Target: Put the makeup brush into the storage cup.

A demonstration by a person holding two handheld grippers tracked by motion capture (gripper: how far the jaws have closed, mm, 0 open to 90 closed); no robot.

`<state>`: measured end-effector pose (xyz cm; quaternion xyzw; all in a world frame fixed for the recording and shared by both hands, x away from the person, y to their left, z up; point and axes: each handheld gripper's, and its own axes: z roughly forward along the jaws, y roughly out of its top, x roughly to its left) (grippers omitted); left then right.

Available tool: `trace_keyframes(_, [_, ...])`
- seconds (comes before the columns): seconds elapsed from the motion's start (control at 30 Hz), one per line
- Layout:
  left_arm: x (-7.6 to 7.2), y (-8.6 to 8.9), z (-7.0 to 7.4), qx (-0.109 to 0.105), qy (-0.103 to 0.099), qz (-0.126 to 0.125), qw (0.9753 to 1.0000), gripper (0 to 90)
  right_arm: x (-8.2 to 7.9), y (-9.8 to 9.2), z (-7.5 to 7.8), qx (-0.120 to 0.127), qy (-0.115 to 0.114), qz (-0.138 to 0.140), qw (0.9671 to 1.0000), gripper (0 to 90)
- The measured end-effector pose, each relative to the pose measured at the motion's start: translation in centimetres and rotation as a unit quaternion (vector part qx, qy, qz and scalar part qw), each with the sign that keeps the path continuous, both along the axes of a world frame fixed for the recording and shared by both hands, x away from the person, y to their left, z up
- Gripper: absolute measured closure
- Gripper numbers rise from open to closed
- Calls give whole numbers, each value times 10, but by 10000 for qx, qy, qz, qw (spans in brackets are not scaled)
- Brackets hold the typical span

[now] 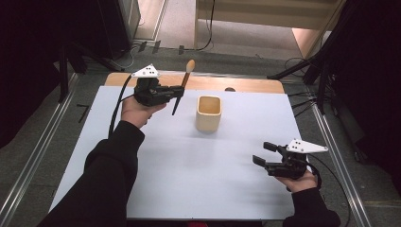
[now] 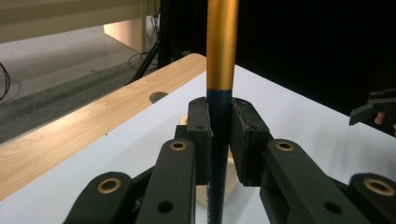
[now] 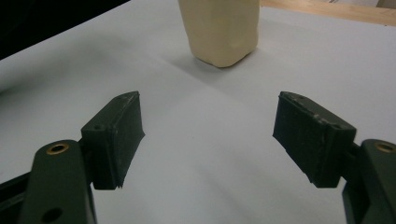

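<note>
High view. Left gripper (image 1: 176, 92) raised over the far-left part of the white board (image 1: 189, 189), jaws pinching a makeup brush (image 1: 182, 86) partway along the dark handle. Brush tilted, bristle head up and toward the far edge, handle tip pointing down at the board, off the surface. Cream cup (image 1: 208, 113) standing upright, open top, just right of the brush and a little nearer, toward the far middle of the board. Right gripper (image 1: 261, 153) low near the right near corner, well apart from cup and brush, jaws spread, nothing between them.

Left gripper view. Pads (image 2: 246, 140) pressed on the dark handle just below the gold ferrule (image 2: 221, 44); brush near upright between them. Grip looks centred. Wooden table edge (image 2: 70, 140) beyond the board, with a round hole in it.

Right gripper view. Jaws wide apart over bare board; cup (image 3: 219, 28) ahead, base resting flat, walls slightly dented, probably soft plastic or silicone.

Handling, as judgement. Brush likely light, stiff along the handle, smooth and lacquered, so apt to slip or swivel in a loose pinch. Best hold on the handle near the ferrule, as now; bristles soft, not for gripping. Cup light, may tip if the handle tip strikes the rim.
</note>
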<state>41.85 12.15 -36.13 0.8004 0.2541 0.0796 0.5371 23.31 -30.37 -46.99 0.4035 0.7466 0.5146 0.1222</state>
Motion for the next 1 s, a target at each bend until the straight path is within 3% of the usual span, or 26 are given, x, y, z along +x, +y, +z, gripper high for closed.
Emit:
trace_keyframes(0.23, [3, -6, 3, 135, -34, -61, 9999, 799, -1, -2, 0, 40, 2, 10, 10000, 248])
trace_keyframes(1.0, [17, -36, 13, 50, -106, -171, 9998, 799, -1, -1, -1, 1, 65, 34, 10000, 246])
